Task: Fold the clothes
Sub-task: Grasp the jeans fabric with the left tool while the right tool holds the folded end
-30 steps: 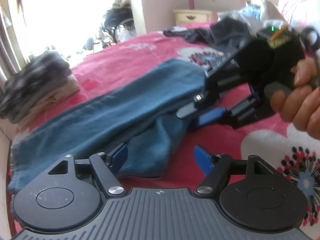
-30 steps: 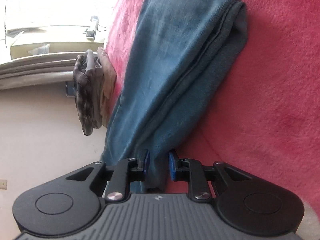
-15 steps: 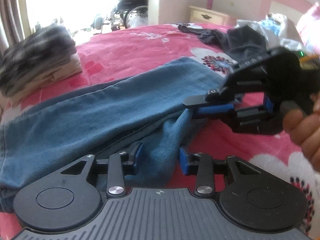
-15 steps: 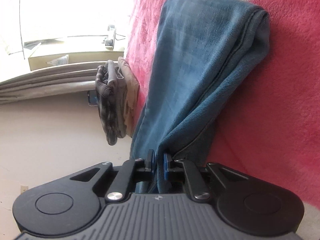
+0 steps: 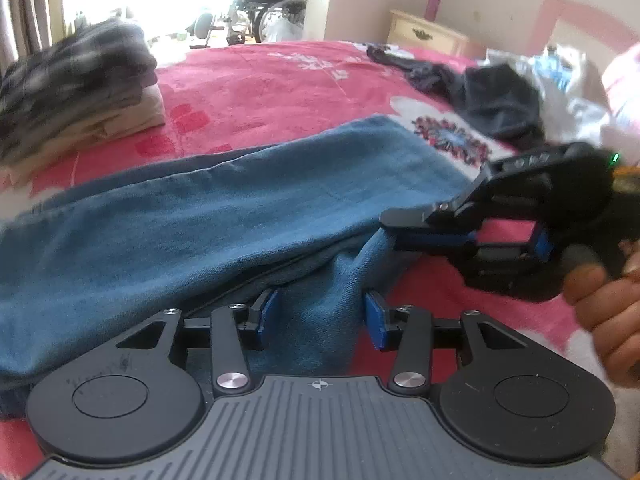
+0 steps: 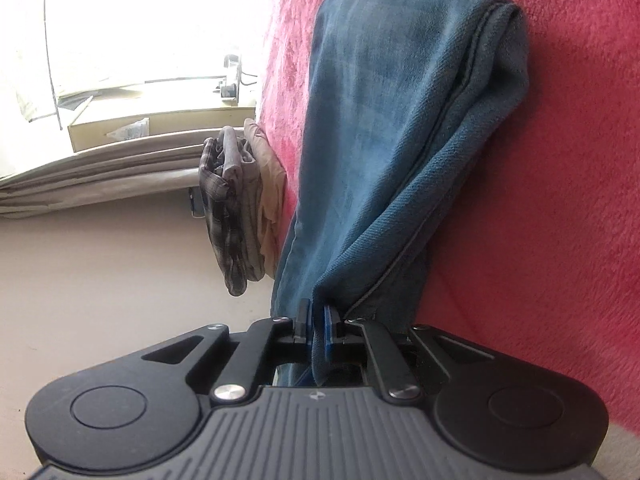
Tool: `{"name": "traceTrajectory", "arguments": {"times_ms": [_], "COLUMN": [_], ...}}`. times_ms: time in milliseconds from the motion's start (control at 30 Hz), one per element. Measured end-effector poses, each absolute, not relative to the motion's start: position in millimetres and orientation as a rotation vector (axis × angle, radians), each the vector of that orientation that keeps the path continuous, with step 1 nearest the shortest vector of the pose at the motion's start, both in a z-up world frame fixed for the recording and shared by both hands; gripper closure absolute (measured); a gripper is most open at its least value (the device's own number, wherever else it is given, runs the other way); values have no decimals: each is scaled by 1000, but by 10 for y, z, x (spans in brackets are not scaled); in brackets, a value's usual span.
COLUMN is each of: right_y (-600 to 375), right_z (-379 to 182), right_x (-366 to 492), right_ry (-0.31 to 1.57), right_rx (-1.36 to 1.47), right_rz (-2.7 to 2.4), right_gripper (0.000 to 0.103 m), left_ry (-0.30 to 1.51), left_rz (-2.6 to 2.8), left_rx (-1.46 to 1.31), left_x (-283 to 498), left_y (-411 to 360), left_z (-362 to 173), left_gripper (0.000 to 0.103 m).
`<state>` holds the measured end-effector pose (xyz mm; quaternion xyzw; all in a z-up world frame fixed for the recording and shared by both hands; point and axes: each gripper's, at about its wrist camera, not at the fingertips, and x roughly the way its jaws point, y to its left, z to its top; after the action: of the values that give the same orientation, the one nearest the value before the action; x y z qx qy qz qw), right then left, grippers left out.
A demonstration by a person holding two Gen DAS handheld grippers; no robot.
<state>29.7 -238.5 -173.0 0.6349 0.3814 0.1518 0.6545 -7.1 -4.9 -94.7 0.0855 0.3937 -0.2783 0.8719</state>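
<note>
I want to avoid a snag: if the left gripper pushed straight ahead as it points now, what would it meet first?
Probably the jeans: a bunched fold already sits between the open jaws of the left gripper, so it would likely press into that denim at once.

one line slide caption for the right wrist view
Right tongs shut on a pinched fold of blue jeans lying on a pink blanket.

The right gripper [image 6: 316,322], held in a hand [image 5: 608,304], has its jaws pinched almost together on a fold of denim after closing. The left gripper [image 5: 320,316] points downward, jaws having just widened, loosely straddling cloth.
</note>
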Motion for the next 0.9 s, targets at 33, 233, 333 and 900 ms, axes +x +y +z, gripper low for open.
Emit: {"name": "traceTrajectory", "arguments": {"times_ms": [33,233,333,900], "right_y": [-2391,-2401,-2400,-2546], "right_z": [-1733,-1734,-1741,-1631], "right_x": [290,270,270,152], "right_ry": [864,863,866,959], "right_rx": [1441,1440,1447,1444], "right_rz": [346,357,360,359], "right_gripper": [97,97,97,89], "left_ry": [809,749,715,634], "left_rz": [-574,-512,-496,-473], "left_rx": [211,346,408,538], "left_x": [-94,-227,-281,-413], "left_y": [-83,-231,-294,-339], "left_z": [-953,-979,-998,-1164], "left_gripper": [62,77,80,78]}}
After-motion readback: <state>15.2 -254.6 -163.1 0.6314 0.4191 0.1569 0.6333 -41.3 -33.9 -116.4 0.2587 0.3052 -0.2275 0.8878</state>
